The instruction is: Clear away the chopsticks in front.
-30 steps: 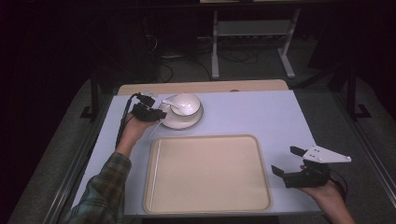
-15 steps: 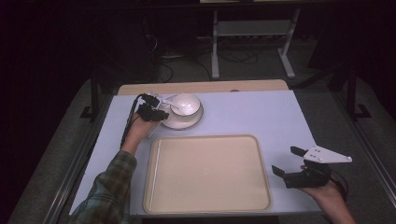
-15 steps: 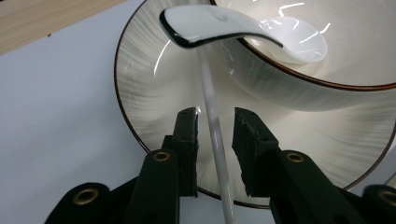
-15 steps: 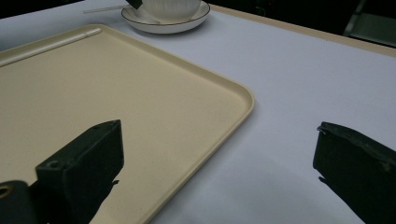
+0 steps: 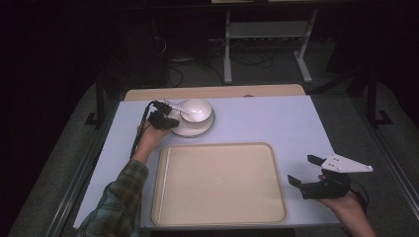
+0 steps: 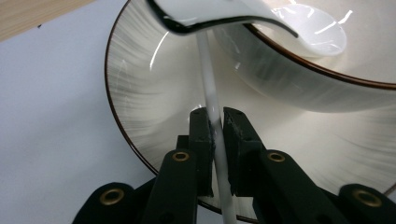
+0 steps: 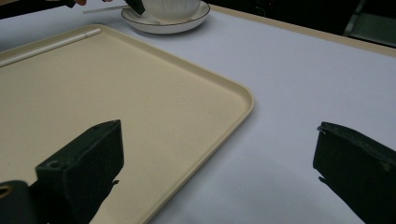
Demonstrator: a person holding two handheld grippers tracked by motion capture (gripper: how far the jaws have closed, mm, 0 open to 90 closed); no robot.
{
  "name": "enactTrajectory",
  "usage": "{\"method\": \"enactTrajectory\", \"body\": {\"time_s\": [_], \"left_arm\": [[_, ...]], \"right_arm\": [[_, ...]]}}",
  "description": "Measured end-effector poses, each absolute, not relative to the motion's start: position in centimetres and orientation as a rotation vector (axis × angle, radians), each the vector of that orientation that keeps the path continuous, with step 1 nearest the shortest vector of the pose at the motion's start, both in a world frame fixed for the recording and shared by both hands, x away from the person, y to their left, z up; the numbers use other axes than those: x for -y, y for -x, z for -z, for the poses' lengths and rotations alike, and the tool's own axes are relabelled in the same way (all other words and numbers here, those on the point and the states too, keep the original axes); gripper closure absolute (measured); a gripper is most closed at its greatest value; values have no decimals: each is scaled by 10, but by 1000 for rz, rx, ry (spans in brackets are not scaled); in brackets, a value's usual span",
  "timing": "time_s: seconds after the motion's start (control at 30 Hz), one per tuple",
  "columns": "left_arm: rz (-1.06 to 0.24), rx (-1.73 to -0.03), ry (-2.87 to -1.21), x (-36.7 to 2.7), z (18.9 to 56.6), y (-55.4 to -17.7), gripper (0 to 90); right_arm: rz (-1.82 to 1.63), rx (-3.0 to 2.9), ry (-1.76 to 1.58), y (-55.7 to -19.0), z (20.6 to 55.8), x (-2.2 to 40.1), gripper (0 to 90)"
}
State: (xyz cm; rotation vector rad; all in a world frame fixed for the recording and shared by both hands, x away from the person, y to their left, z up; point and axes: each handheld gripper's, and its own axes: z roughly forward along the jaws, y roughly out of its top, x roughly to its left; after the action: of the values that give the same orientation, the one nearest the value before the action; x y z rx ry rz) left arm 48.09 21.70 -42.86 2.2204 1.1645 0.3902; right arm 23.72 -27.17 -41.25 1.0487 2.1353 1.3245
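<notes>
Left gripper [image 6: 214,122] clamps spoon [image 6: 261,18] handle, scoop pointing into bowl [image 6: 327,88].

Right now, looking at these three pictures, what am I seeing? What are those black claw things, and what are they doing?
A person sits at a table holding a hand-operated claw in each hand. One picture looks down from above; the other two come from small cameras riding on each claw. On the table lie a beige tray and a white bowl standing on a saucer, with a white spoon resting in the bowl. The left gripper has just been closing and pinches the spoon's thin handle. The right gripper waits wide open beside the tray, holding nothing.
</notes>
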Motion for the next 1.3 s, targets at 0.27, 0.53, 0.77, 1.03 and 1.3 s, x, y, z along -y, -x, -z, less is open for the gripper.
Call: {"method": "enactTrajectory", "body": {"time_s": [0.27,0.53,0.77,1.03,1.3], "left_arm": [[-395,-1199,-2200,-219,429,-482,843],[-399,-1211,-2155,-227,419,-479,845],[-393,-1222,-2138,-242,407,-473,846],[-382,-1226,-2125,-259,402,-458,846],[-362,-1228,-2094,-275,403,-439,847]], "right_arm": [[-1326,-2134,-1047,-237,412,272,14],[-1327,-2132,-1049,-237,412,272,14],[-1329,-2130,-1048,-237,412,272,14],[-1328,-2130,-1046,-237,412,271,14],[-1326,-2132,-1043,-236,411,270,14]]}}
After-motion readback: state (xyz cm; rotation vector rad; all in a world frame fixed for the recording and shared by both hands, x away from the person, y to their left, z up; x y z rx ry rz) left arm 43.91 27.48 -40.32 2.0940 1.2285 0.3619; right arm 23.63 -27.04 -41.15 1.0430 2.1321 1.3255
